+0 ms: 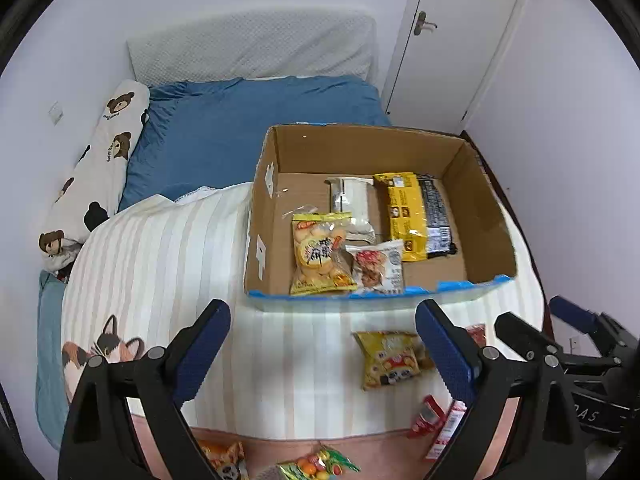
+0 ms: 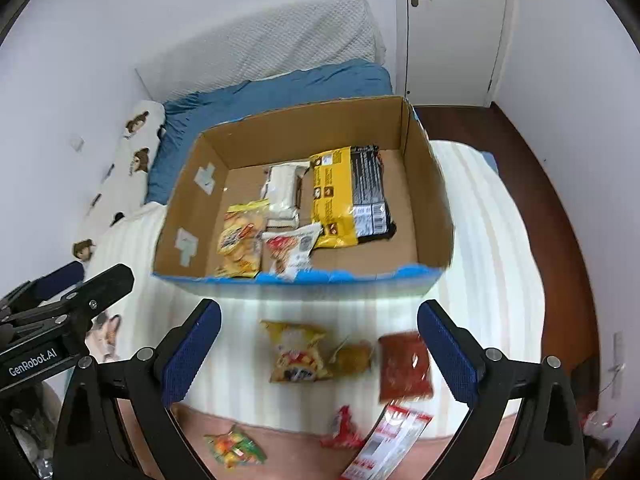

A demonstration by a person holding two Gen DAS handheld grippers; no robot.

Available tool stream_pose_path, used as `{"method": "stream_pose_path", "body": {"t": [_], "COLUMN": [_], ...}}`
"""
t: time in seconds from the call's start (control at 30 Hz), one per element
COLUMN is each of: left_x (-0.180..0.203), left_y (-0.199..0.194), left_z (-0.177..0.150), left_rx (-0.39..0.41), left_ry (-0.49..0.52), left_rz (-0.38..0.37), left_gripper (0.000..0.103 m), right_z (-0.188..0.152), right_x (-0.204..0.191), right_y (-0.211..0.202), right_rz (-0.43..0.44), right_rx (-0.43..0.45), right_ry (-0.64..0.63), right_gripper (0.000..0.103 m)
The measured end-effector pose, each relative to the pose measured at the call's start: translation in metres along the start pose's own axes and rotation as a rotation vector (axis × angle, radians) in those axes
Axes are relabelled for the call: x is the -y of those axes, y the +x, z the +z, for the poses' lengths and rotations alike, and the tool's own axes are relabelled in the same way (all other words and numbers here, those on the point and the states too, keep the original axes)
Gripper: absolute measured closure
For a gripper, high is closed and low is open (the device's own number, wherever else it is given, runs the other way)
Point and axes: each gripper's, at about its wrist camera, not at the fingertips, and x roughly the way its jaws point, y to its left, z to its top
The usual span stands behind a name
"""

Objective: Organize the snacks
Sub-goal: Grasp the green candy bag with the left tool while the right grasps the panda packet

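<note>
A cardboard box point(image 1: 484, 216) point(image 2: 428, 184) sits on the striped bed cover and holds several snack packs, among them a yellow-and-black pack point(image 1: 404, 216) point(image 2: 336, 196) and a yellow cracker bag point(image 1: 318, 256) point(image 2: 240, 240). In front of it lie a yellow snack bag point(image 1: 386, 358) point(image 2: 296, 350), a red bag point(image 2: 404, 366), red-white packs point(image 1: 430, 418) point(image 2: 384, 440) and a colourful candy bag point(image 1: 316, 464) point(image 2: 234, 448). My left gripper point(image 1: 324, 344) is open and empty above the cover. My right gripper point(image 2: 320, 348) is open and empty above the loose snacks.
The bed point(image 1: 240, 128) has a blue sheet, a bear-print bolster point(image 1: 96, 168) along the left wall and a white headboard cushion point(image 1: 256, 44). A white door point(image 1: 460, 32) stands at the back right. Wooden floor point(image 2: 568, 240) borders the bed on the right.
</note>
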Motion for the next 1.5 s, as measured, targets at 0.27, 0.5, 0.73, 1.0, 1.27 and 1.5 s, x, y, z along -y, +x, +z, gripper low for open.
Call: {"method": "stream_pose_path", "body": {"t": [0.27,0.5,0.73,1.0,1.27,1.5], "left_x": [-0.005,-0.005,0.01,0.011,-0.043,-0.063], "left_y": [-0.005,0.069,0.132,0.156,0.152,0.149], "left_z": [-0.069,-0.171,-0.212,-0.207,-0.198,-0.214], "left_rx": [-0.07,-0.371,-0.511,-0.545,-0.583,-0.598], "left_ry": [0.041,0.186,0.295,0.223,-0.113,-0.161], "left_rz": [0.005,0.063,0.082,0.053,-0.023,-0.069], "left_gripper": [0.008,0.008,0.008,0.033,0.033,0.033], "right_z": [-0.071,-0.171,-0.263,-0.315,-0.312,-0.235], "right_x": [0.026,0.066,0.099,0.096,0.08,0.007], "right_y": [0.001,0.031,0.042,0.082,0.112,0.116], "right_rz": [0.09,0.127,0.182,0.203,0.15,0.026], "right_rx": [-0.111,-0.305,-0.419,-0.513,-0.508,-0.453], "right_ry": [0.103,0.28,0.534,0.645,0.55,0.07], "right_gripper": [0.002,0.002,0.003,0.007,0.044,0.046]}}
